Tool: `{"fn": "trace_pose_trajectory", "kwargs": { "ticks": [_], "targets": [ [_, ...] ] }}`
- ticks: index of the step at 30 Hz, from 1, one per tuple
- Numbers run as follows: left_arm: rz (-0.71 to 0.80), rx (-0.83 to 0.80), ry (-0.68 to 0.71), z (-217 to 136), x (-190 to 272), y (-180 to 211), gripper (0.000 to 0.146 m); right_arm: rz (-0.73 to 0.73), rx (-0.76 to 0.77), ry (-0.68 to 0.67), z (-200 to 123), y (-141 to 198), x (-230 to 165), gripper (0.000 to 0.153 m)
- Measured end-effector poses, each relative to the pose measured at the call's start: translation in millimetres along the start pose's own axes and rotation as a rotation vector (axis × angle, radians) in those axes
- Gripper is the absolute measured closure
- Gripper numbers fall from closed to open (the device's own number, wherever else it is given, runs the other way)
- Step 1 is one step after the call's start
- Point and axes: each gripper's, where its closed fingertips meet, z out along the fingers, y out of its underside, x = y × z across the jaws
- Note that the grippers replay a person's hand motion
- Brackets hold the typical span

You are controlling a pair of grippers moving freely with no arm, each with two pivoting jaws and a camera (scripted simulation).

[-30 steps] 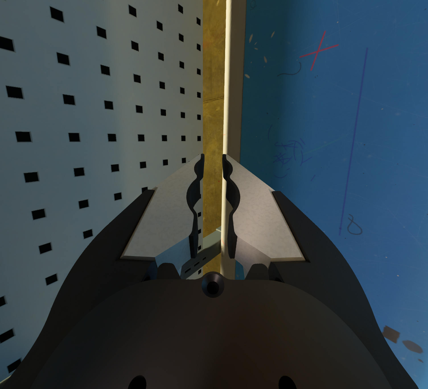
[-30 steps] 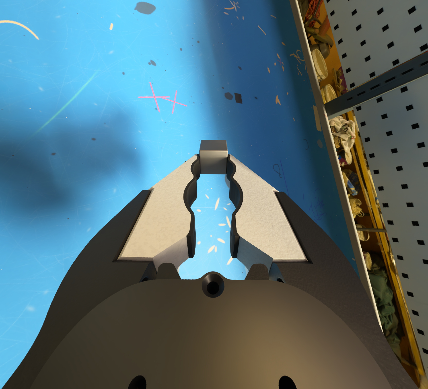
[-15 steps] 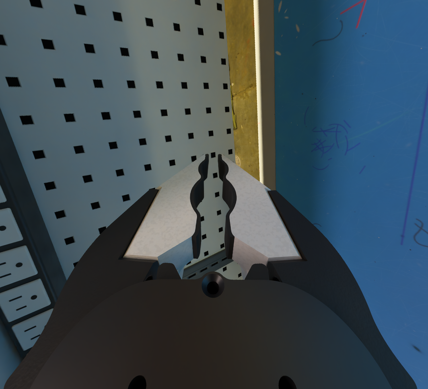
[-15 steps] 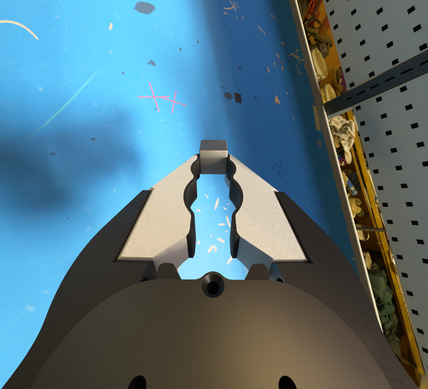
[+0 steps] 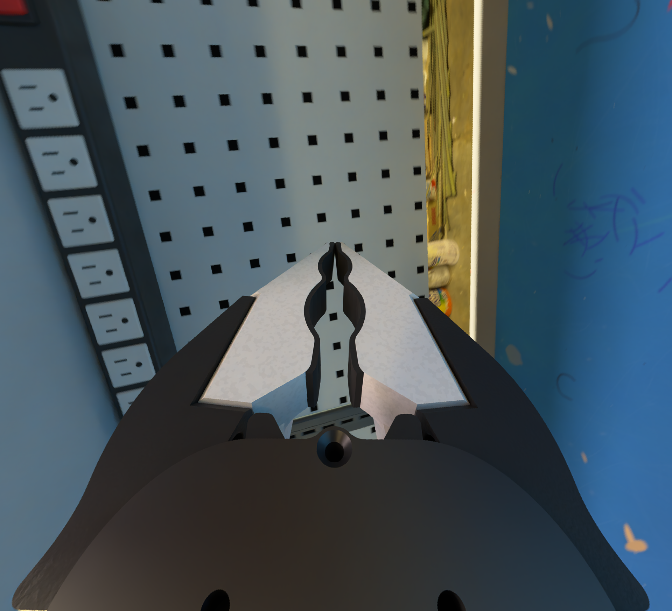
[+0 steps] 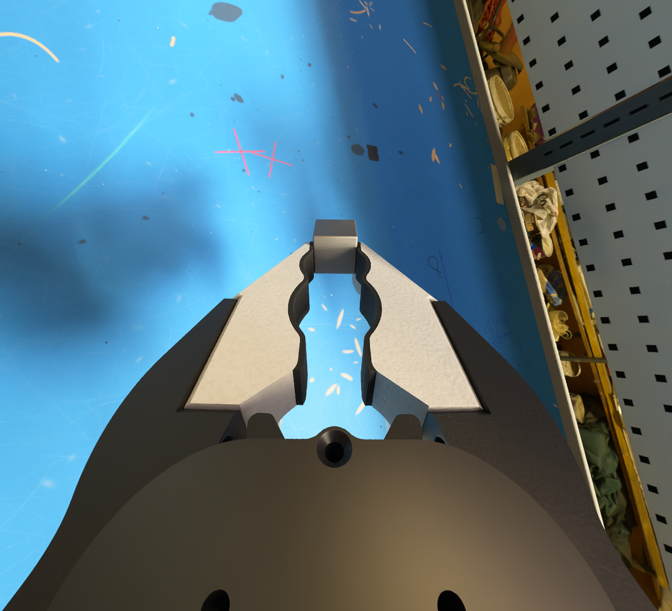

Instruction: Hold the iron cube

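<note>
The iron cube (image 6: 335, 246) is a small grey metal block. My right gripper (image 6: 335, 251) is shut on it at the fingertips and holds it over the blue table top (image 6: 145, 121). My left gripper (image 5: 334, 245) is shut and empty, its tips touching. It faces a pale pegboard wall (image 5: 254, 121), with the blue table top (image 5: 589, 193) along its right side. The cube does not show in the left wrist view.
A black power strip (image 5: 72, 215) with several white sockets hangs on the wall at the left. A pegboard wall (image 6: 618, 230) with a dark rail (image 6: 589, 135) runs along the table's edge. Clutter (image 6: 538, 215) fills the yellow gap behind the table.
My left gripper has closed fully and swung left, from the table's back edge toward the pegboard, bringing the power strip into view. My right gripper and the cube have not moved.
</note>
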Motion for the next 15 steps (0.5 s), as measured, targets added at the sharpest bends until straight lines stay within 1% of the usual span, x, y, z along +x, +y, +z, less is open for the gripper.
{"fn": "trace_pose_trajectory", "kwargs": {
  "ticks": [3, 5, 8, 12, 15],
  "targets": [
    [-0.148, 0.091, -0.006, -12, -15, -1, 0.146, -0.002, 0.000, 0.000, 0, 0, 0, 0.131],
    [-0.275, 0.157, 0.000, -24, -27, 2, 0.146, -0.004, -0.001, 0.000, 0, 0, -1, 0.131],
    [-0.449, 0.227, -0.006, -44, -47, 19, 0.146, -0.005, -0.001, -0.001, 0, 0, -1, 0.131],
    [-0.652, 0.273, -0.029, -74, -66, 63, 0.146, -0.007, -0.006, 0.000, 0, 0, -1, 0.131],
    [-0.852, 0.298, -0.006, -94, -69, 110, 0.146, -0.011, -0.010, 0.001, 1, 0, -2, 0.131]
  ]
}}
